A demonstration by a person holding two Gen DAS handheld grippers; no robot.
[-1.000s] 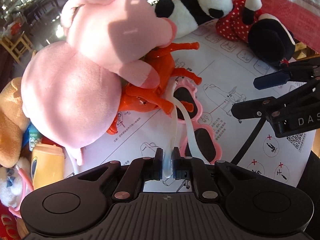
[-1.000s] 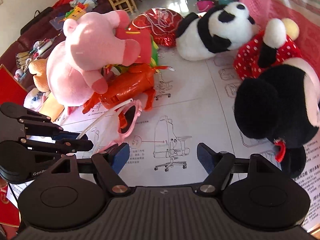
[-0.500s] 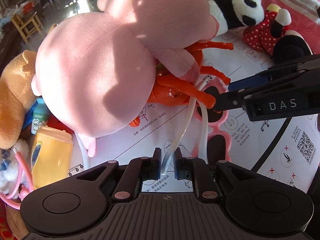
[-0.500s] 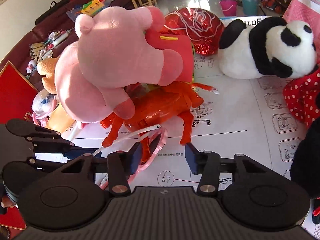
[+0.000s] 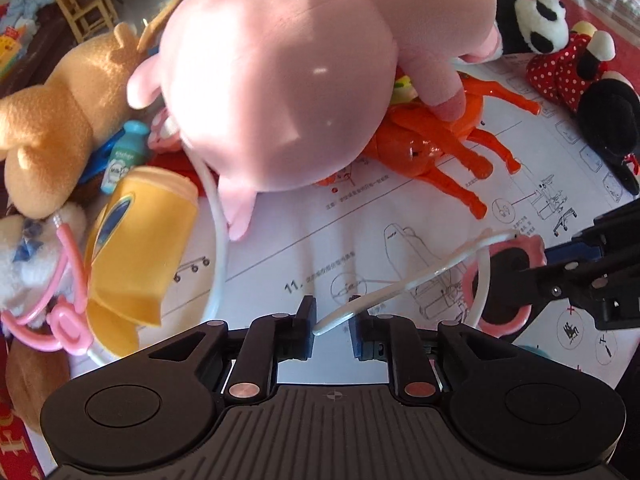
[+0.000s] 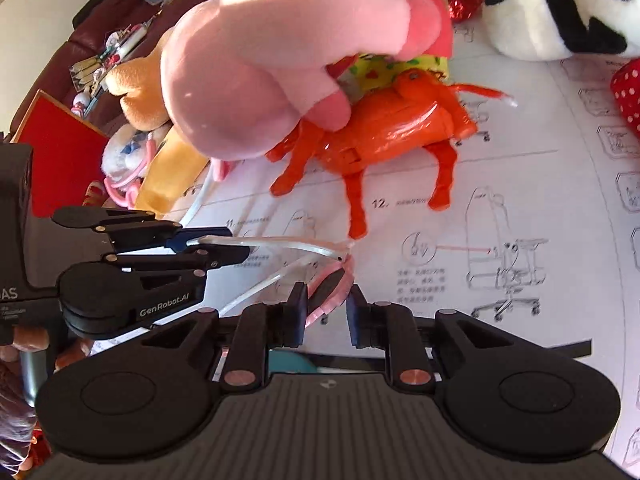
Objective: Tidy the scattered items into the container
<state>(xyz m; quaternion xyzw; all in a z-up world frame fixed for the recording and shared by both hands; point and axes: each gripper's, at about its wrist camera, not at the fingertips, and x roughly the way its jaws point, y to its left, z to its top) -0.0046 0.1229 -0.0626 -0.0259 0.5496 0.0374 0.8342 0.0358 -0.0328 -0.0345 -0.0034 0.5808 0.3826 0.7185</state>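
Pink heart-shaped sunglasses (image 5: pixel 500 322) with white temple arms hang just over the printed paper sheet (image 5: pixel 320 240). One white arm tip lies between the jaws of my left gripper (image 5: pixel 331 320), which are opening and stand clear of it. My right gripper (image 6: pixel 327 300) is closing around the pink frame (image 6: pixel 332 280); a gap still shows beside the right pad. In the right wrist view the left gripper (image 6: pixel 236 246) sits at the left with the white arm between its fingers. In the left wrist view the right gripper (image 5: pixel 548 264) straddles the frame at the right.
A big pink pig plush (image 5: pixel 300 80) lies on an orange toy animal (image 5: pixel 432 148) just beyond the grippers. A yellow toy bottle (image 5: pixel 136 240), tan bear (image 5: pixel 60 120) and pink toy stethoscope (image 5: pixel 64 312) crowd the left. A panda (image 6: pixel 560 12) and spotted mouse plush (image 5: pixel 568 68) sit far right.
Both grippers have moved toward the pig pile with the sunglasses. The left jaws, shut on the white arm before, have parted. The right jaws have narrowed from wide open around the frame.
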